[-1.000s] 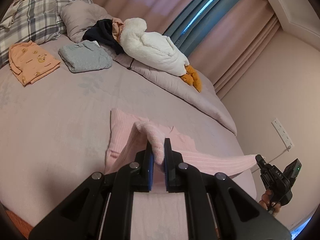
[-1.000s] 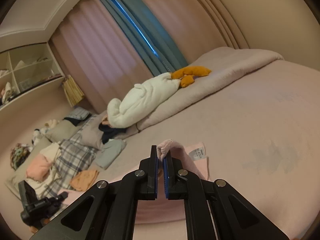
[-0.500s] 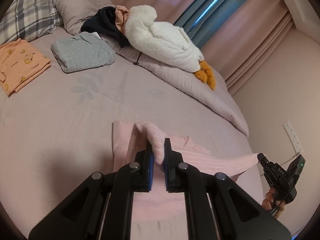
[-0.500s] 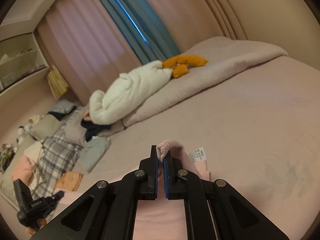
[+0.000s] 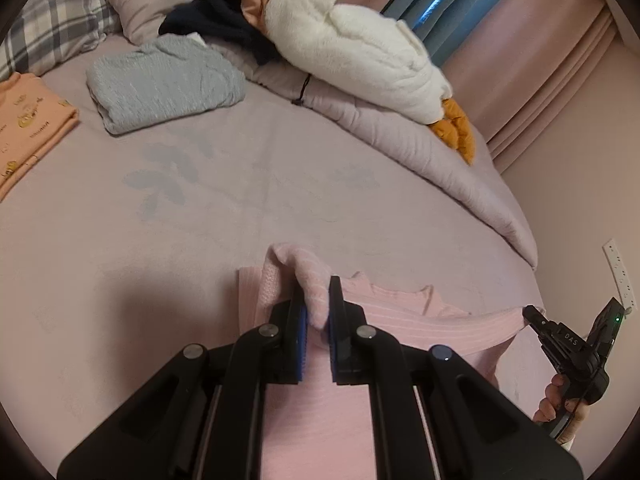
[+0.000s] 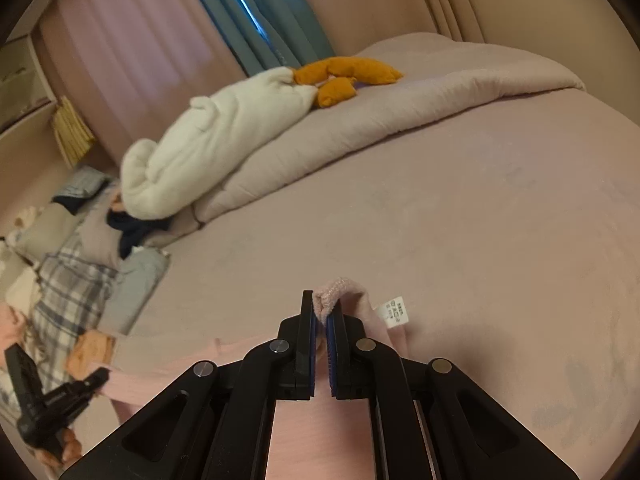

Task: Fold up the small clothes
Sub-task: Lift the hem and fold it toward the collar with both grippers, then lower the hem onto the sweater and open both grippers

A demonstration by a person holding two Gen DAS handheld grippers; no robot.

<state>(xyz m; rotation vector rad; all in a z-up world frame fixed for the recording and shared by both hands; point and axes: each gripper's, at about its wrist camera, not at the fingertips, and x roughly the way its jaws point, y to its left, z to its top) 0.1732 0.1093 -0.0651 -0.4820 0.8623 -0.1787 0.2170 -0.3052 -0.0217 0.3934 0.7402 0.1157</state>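
A pink ribbed garment (image 5: 404,328) is stretched between both grippers just above the near part of the bed. My left gripper (image 5: 316,292) is shut on one bunched corner of it. My right gripper (image 6: 323,306) is shut on the other corner (image 6: 340,290), where a white care label (image 6: 396,310) hangs to the right. In the left wrist view the right gripper (image 5: 534,316) shows at the far right, held by a hand. The left gripper (image 6: 96,380) shows at the lower left of the right wrist view.
On the mauve bed (image 5: 224,208) lie a folded grey garment (image 5: 164,84) and a folded orange one (image 5: 28,120) at the far left. A white plush duck (image 5: 352,48) rests on a rolled duvet (image 5: 432,160). Plaid pillow (image 5: 56,28), dark clothes (image 5: 224,20), curtains and a wall socket (image 5: 620,272) lie beyond.
Both grippers have moved forward over the bed and lower, carrying the pink garment with them. The folded clothes and plush duck now look nearer. Both grips are unchanged.
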